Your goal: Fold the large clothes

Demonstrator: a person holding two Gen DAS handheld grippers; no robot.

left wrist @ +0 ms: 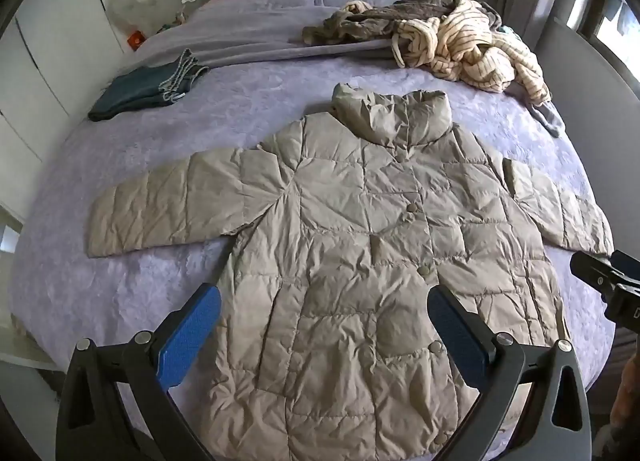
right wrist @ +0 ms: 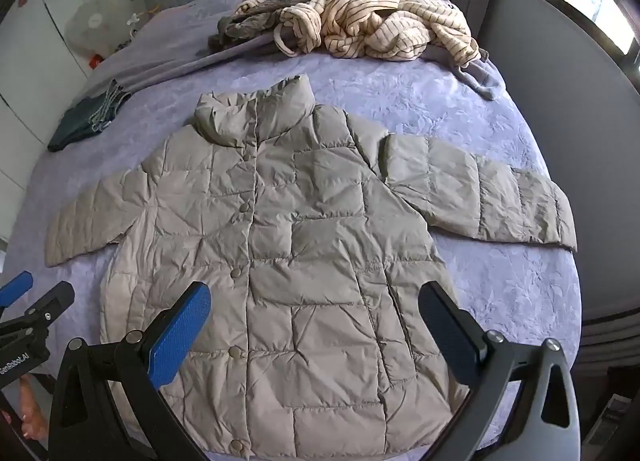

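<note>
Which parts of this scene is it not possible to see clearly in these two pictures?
- Beige quilted puffer jacket: its bottom hem is cut off by the lower edge and hidden behind the open left gripper in the left wrist view.
- Pile of striped cream and brown clothes: too crumpled to count garments.
- Folded dark teal garment: type unclear, too small.

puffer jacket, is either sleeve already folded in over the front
No: both sleeves of the puffer jacket lie spread out flat to the sides on the bed.
</note>
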